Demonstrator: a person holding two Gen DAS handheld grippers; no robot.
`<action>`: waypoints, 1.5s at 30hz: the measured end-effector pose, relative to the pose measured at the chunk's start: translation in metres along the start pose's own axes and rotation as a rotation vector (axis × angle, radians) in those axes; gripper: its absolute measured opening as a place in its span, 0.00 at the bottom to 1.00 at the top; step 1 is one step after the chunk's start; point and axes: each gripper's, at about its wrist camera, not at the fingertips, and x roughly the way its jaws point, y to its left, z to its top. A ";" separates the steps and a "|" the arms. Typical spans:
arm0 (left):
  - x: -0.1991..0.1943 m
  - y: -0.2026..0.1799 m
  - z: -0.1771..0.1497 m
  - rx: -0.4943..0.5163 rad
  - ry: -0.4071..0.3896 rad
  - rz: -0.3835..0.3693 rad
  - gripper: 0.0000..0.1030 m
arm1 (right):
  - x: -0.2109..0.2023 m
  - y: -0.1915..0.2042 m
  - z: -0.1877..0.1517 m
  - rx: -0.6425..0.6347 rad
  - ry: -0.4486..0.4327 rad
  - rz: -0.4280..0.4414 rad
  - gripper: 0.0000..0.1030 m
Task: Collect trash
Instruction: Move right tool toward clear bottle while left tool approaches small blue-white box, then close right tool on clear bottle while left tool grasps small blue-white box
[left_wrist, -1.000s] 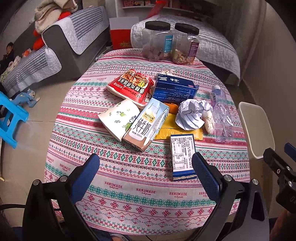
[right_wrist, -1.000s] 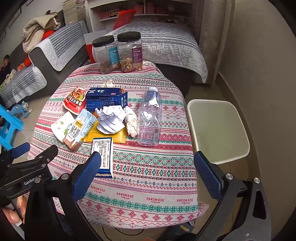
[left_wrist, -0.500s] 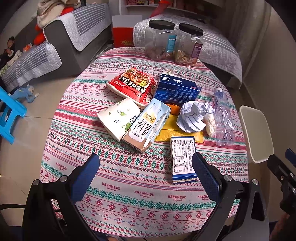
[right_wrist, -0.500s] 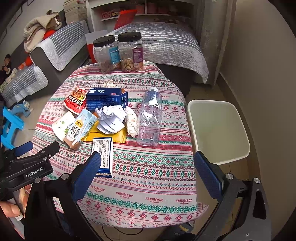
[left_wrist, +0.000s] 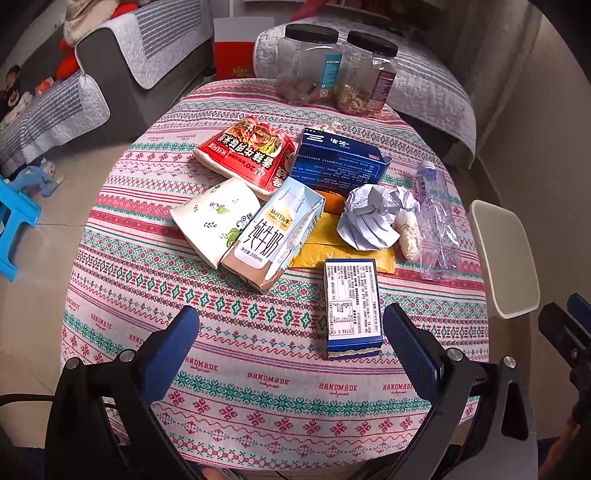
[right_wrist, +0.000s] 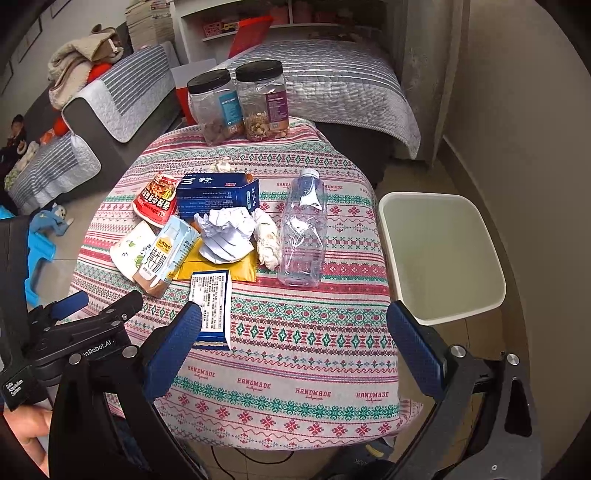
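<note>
Trash lies on the patterned table (left_wrist: 258, 387): a small blue box (left_wrist: 352, 304) nearest me, a milk carton (left_wrist: 273, 236), a white paper cup (left_wrist: 214, 221), a red noodle bowl (left_wrist: 247, 153), a large blue box (left_wrist: 338, 162), crumpled paper (left_wrist: 371, 218) and a clear plastic bottle (left_wrist: 437, 225). My left gripper (left_wrist: 291, 336) is open and empty above the near table edge, just before the small blue box. My right gripper (right_wrist: 295, 332) is open and empty over the near table. The bottle (right_wrist: 303, 232) and the white bin (right_wrist: 439, 254) show ahead of it.
Two black-lidded jars (left_wrist: 336, 70) stand at the table's far edge. A yellow packet (left_wrist: 332, 251) lies under the crumpled paper. The bin stands on the floor right of the table. A grey sofa (left_wrist: 74, 99) is at left and a blue stool (left_wrist: 14, 225) on the floor.
Both grippers have moved forward toward the table, so the trash looks closer. Both stay open and empty. Nothing on the table has moved.
</note>
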 end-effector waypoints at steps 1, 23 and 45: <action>0.002 -0.004 -0.002 0.011 0.004 -0.001 0.94 | 0.001 0.000 0.000 -0.004 0.000 -0.008 0.93; 0.057 -0.028 -0.001 0.068 0.059 0.002 0.94 | 0.036 -0.020 0.048 -0.038 0.018 -0.021 0.93; 0.108 -0.052 -0.008 0.146 0.129 0.047 0.66 | 0.163 -0.009 0.046 0.018 0.254 0.058 0.75</action>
